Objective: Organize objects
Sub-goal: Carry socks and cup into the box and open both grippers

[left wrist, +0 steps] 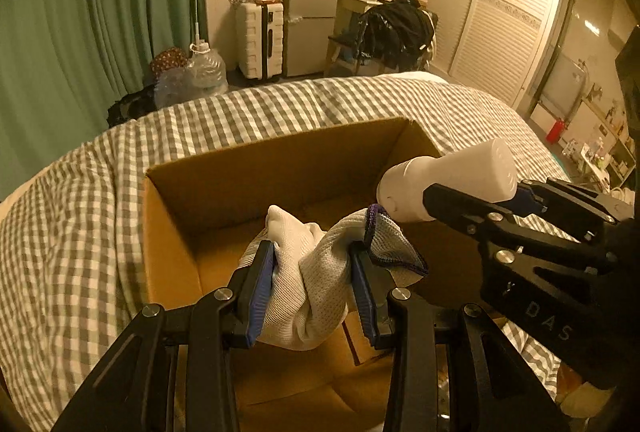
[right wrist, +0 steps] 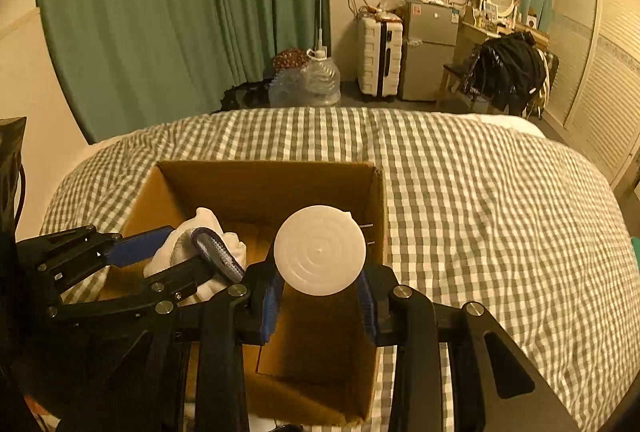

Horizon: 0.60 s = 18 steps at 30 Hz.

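the white mesh cloth (left wrist: 308, 284), the one with the purple-trimmed edge, was held bunched up right between the blue pads (left wrist: 260, 288) of the left gripper (left wrist: 312, 272), jaws closed on it from both sides. it was hanging over the open cardboard box (left wrist: 256, 167), not yet resting on the bottom as far as could be told, with a fold poking up past the fingertips. bunching it like that probably made sense, since soft mesh would otherwise flop over the box wall instead of dropping in.

just to the right of it, the white plastic bottle (left wrist: 448, 179) was gripped by the right gripper (left wrist: 476, 203), clamped around its body and held roughly level. in the right wrist view only its round flat end (right wrist: 320, 250) was seen, pointing forward along the fingers, squeezed between the pads (right wrist: 271, 302), with the box interior under and beyond it. so both things were parked above the same box, near each other but apart, likely so each could be let go inside without knocking the other.

the box was sitting on the grey-and-white checked bedspread (right wrist: 480, 199), which looked soft, so the box could tip a bit if pushed on. its floor appeared mostly bare where it could be seen.
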Available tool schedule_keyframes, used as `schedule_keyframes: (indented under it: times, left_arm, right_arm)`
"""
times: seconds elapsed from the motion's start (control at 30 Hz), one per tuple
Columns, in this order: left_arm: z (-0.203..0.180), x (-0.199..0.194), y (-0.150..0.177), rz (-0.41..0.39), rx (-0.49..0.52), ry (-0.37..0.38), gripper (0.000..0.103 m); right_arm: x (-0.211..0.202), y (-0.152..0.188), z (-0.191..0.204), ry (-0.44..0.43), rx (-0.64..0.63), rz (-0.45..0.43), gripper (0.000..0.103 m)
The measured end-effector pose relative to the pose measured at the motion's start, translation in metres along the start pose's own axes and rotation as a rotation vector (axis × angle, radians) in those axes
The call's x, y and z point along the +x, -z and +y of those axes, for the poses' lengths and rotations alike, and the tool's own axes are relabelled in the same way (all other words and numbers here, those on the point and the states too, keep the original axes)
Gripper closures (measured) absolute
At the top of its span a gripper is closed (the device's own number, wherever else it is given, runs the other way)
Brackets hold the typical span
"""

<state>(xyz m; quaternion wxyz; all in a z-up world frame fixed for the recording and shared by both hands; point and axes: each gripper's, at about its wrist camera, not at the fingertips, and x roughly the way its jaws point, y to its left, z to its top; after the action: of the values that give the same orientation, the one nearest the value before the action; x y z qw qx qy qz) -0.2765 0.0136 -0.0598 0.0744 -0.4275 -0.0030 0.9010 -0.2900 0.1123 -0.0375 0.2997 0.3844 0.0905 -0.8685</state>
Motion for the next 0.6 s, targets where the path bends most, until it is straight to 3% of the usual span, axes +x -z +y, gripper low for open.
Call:
schedule_keyframes:
  times: [0.27,0.37,0.43,0.47,0.57,0.6]
  left_arm:
    - [0.007,0.008,-0.001,0.032,-0.029,0.028,0.060]
    - [0.008,0.002,0.000,0.026,-0.033,0.025,0.047]
    - [0.009,-0.003,0.000,0.029,-0.035,0.013,0.035]
    - [0.008,-0.006,0.001,0.029,-0.034,0.009,0.034]
    - [0.005,-0.022,0.000,0.018,-0.027,-0.004,0.030]
    - [0.003,-0.027,-0.001,0.013,-0.024,-0.009,0.024]
  right_arm:
    - [0.008,0.009,-0.003,-0.002,0.029,-0.001,0.071]
    - [0.001,0.008,-0.003,-0.002,0.035,-0.021,0.068]
    - [-0.007,0.007,-0.004,0.001,0.046,-0.043,0.054]
    - [-0.013,0.006,-0.006,-0.002,0.056,-0.053,0.048]
    - [-0.030,0.003,-0.009,-0.008,0.076,-0.082,0.048]
    - [-0.037,0.002,-0.009,-0.007,0.079,-0.091,0.046]
